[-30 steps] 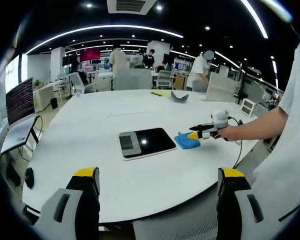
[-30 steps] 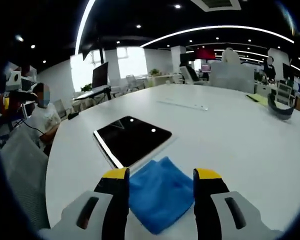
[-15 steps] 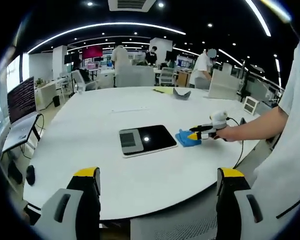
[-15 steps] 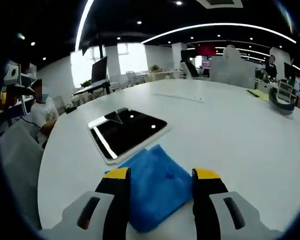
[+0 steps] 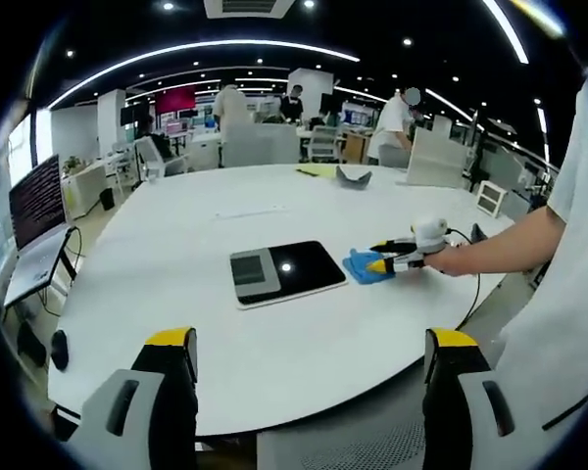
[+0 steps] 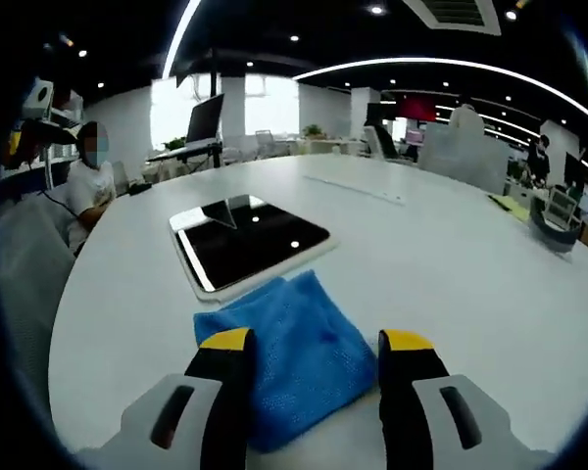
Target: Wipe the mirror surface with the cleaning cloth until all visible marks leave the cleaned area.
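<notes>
The mirror [image 5: 284, 272] is a dark glossy slab with a pale rim, lying flat on the white round table [image 5: 176, 255]. Ceiling lights reflect as dots in the mirror [image 6: 247, 245]. A blue cleaning cloth [image 5: 361, 266] lies on the table against its right edge. My right gripper [image 5: 379, 262], held by a person's hand, points at the cloth from the right. Up close, the cloth [image 6: 284, 343] lies flat between the jaws of my right gripper [image 6: 317, 343], which stand open on either side of it. My left gripper [image 5: 314, 343] hangs open near the table's front edge, holding nothing.
At the table's far side lie a grey curved object [image 5: 353, 177], a yellow sheet [image 5: 318, 170] and a long pale strip [image 5: 247, 213]. The person's forearm [image 5: 505, 243] reaches in from the right. Someone sits at a desk [image 6: 86, 186] beyond the table; others stand by distant desks.
My right gripper has sunk closer to the table over the cloth, jaws as wide apart as before. The mirror and cloth have stayed in place. My left gripper has barely shifted.
</notes>
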Available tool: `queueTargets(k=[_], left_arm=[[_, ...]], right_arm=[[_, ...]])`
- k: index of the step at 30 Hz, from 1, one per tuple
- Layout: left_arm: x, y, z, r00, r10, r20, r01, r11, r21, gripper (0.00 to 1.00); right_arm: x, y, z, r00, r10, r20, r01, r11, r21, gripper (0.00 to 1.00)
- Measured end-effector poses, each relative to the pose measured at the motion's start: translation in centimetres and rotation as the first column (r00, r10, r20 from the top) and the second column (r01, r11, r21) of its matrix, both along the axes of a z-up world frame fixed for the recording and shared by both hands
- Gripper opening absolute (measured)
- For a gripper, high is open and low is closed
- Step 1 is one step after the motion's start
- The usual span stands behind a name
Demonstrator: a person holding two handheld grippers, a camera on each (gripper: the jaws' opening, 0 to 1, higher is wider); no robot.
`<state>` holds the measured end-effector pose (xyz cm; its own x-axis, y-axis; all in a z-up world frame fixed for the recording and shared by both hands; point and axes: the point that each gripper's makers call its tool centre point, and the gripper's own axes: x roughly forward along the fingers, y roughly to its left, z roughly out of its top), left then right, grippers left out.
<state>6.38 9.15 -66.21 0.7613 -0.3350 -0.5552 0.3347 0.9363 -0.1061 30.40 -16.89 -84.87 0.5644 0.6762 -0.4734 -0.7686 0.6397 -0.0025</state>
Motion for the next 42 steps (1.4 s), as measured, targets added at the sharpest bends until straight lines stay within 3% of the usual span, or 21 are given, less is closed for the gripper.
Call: queueTargets(k=[1,6,21,29,34,42], left_arm=[[0.0,0.1,0.0,1.0,0.002,0.003,-0.002,1.0,0.001,0.97],[0.0,-0.3,-0.4,1.0,-0.014,-0.007,0.014,1.0,0.003,0.97],[0.5,-0.2,-0.3,1.0,-0.029,0.002,0.029,1.0,-0.001,0.95],[0.9,-0.4,-0.4,0.999,-0.043,-0.002,0.043,0.999,-0.001,0.95],[1.0,-0.5,-0.5,0.999,-0.044,0.001,0.044,0.999,-0.007,0.94],[0.8,-0.3,-0.9,0.999,-0.043,-0.003,0.043,0.999,-0.011,0.94]], right_arm=[[0.0,0.1,0.9,0.999,0.002,0.051,-0.002,1.0,-0.009,0.41],[-2.4,1.0,-0.1,0.998,0.055,0.006,-0.054,0.998,-0.038,0.37],[-2.3,1.1,0.0,0.999,0.04,0.006,-0.04,0.999,-0.023,0.36],[-2.5,1.4,-0.1,0.999,0.05,0.001,-0.05,0.999,-0.015,0.25],[-3.6,2.4,-0.1,0.996,0.09,-0.003,-0.09,0.996,-0.026,0.11],[-3.7,2.5,-0.1,0.996,0.086,-0.01,-0.087,0.996,-0.026,0.05]])
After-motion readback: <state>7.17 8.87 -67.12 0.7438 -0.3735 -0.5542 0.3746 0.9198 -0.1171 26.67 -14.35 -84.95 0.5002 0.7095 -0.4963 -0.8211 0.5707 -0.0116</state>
